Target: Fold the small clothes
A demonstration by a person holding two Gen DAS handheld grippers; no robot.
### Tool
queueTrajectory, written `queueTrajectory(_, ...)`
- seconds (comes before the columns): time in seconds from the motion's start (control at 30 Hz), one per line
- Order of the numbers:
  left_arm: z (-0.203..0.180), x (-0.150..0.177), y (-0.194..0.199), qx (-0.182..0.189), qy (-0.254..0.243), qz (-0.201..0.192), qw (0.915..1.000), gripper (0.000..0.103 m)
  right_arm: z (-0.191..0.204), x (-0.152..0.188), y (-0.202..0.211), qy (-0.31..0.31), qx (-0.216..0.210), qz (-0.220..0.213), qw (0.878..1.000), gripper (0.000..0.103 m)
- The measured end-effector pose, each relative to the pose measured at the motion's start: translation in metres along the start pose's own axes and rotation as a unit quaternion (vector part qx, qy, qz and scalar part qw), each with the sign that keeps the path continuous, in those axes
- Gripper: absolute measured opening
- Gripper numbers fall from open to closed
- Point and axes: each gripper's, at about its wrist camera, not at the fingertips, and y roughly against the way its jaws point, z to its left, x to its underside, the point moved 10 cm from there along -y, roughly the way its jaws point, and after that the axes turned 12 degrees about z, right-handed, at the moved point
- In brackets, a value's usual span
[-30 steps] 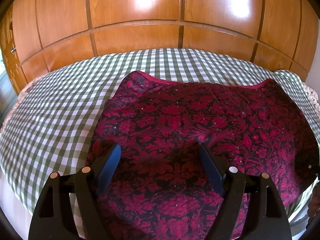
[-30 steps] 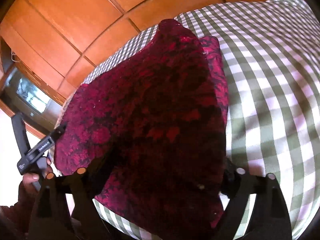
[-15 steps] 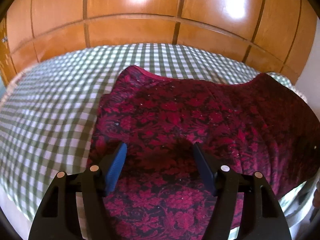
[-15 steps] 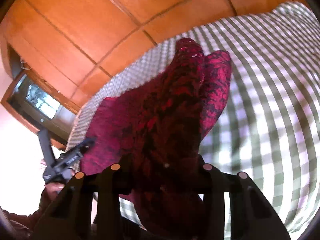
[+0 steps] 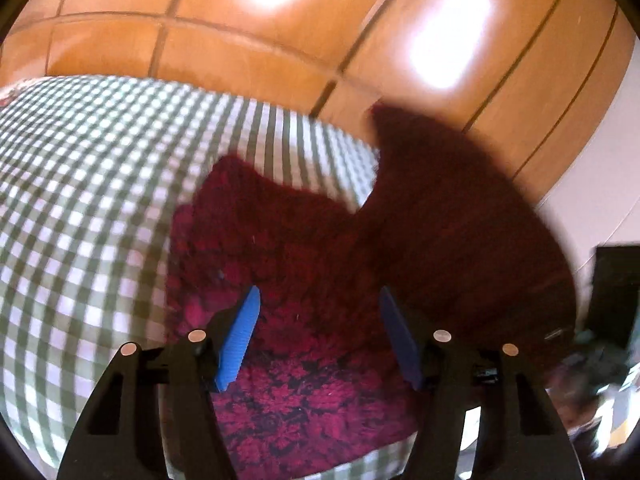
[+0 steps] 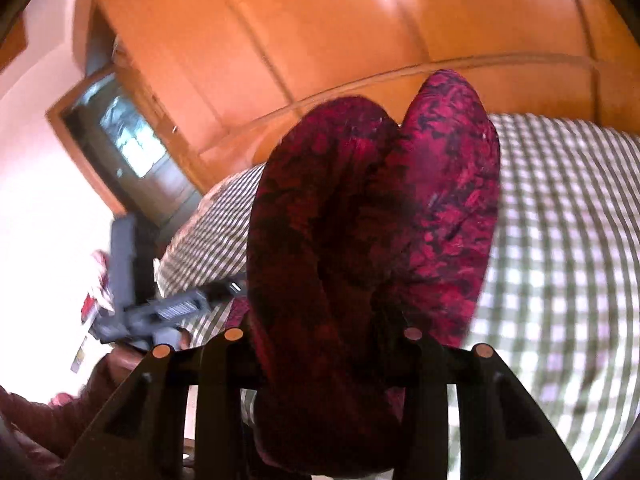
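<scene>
A dark red flowered garment [image 5: 304,392] lies on the green-checked bedcover [image 5: 80,200]. Its right part [image 5: 460,240] is lifted high and blurred. My left gripper [image 5: 319,296] hovers over the flat part, its jaws closing; the blue pads [image 5: 240,332] stand apart and do not press the cloth beneath them. In the right wrist view my right gripper [image 6: 320,320] is shut on a thick bunch of the garment [image 6: 440,200], which stands up in two folds and hides the fingers. The left gripper [image 6: 176,308] shows at the left, held by a hand [image 6: 120,360].
Polished wooden wardrobe doors [image 5: 240,40] rise right behind the bed. A glass-fronted dark cabinet [image 6: 128,136] stands at the left in the right wrist view. The checked cover [image 6: 560,240] stretches to the right of the garment. Blurred dark things sit at the left wrist view's right edge.
The right gripper closed on the garment's edge and lifted it up and over, so the cloth now stands bunched. The left gripper's jaws narrowed, and it swung and rolled over the flat part.
</scene>
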Motion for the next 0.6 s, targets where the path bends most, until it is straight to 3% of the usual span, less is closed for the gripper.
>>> queueTrajectory(0.17, -0.007, -0.021, 0.048, 0.119, 0.023, -0.033, 0.992, 0.061, 0.041, -0.001, -0.049, 0.088, 0.051, 0.032, 0.994, 0.036)
queueTrajectory(0.23, -0.01, -0.026, 0.052, 0.141, 0.026, -0.031, 0.9891, 0.061, 0.054, 0.003, -0.065, 0.118, 0.068, 0.04, 0.99, 0.036)
queueTrajectory(0.37, -0.02, -0.029, 0.042, 0.137, 0.006, -0.011, 0.9906, 0.061, 0.077, 0.012, -0.095, 0.178, 0.119, 0.044, 0.976, 0.036)
queueTrajectory(0.5, -0.02, -0.023, 0.01, 0.084, -0.013, 0.041, 0.9955, 0.06, 0.092, 0.024, -0.108, 0.222, 0.165, 0.034, 0.961, 0.036)
queueTrajectory(0.53, -0.021, -0.019, 0.001, 0.084, -0.013, 0.06, 0.9945, 0.055, 0.094, 0.026, -0.112, 0.231, 0.173, 0.032, 0.957, 0.036)
queueTrajectory(0.6, -0.019, -0.013, -0.011, 0.054, -0.023, 0.078, 0.9952, 0.019, 0.094, 0.029, -0.114, 0.239, 0.185, 0.028, 0.953, 0.037)
